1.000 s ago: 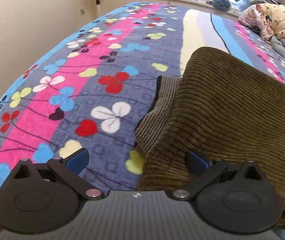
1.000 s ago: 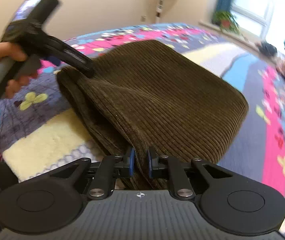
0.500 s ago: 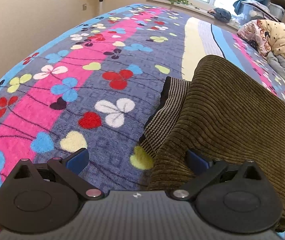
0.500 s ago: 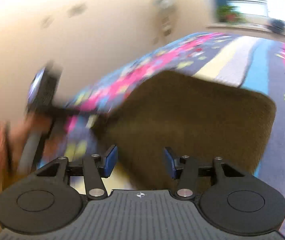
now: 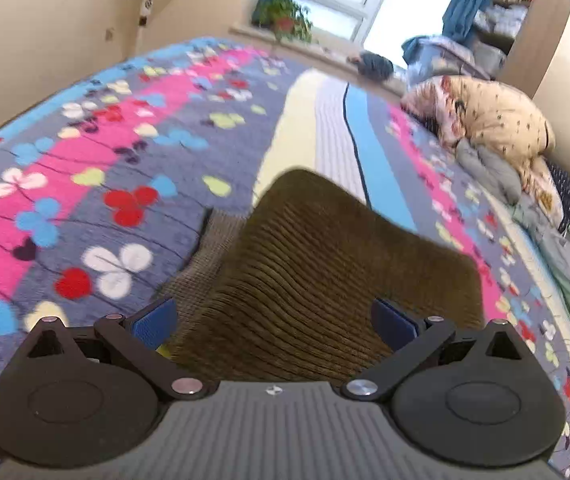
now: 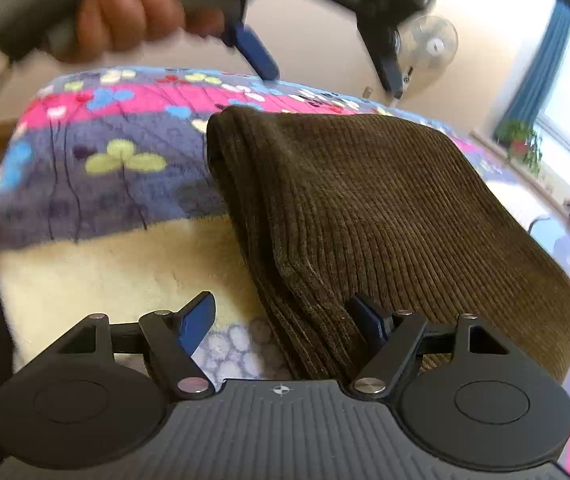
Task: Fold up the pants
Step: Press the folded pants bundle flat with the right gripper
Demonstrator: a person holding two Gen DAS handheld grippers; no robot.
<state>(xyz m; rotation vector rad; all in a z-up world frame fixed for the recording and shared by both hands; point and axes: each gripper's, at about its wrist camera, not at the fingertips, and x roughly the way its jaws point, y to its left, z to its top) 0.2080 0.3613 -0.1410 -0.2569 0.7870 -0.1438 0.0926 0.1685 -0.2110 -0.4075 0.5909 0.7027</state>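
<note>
The brown pants (image 6: 385, 216) lie folded on the bed (image 6: 97, 184). Both tongs are spread, the right tongs (image 6: 285, 320) opening. A bump could flip the fold open.

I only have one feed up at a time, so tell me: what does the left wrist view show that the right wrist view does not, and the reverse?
Only the left wrist view shows the pile of bedding at the far side of the bed and the left gripper from behind, open, with nothing pressed between its pads. Only the right wrist view shows a hand holding that gripper above the bed, the standing fan, and the right gripper, jaws opening, pads off the cloth. Both show the folded brown corduroy pants on the flowered blanket, and the potted plant.
</note>
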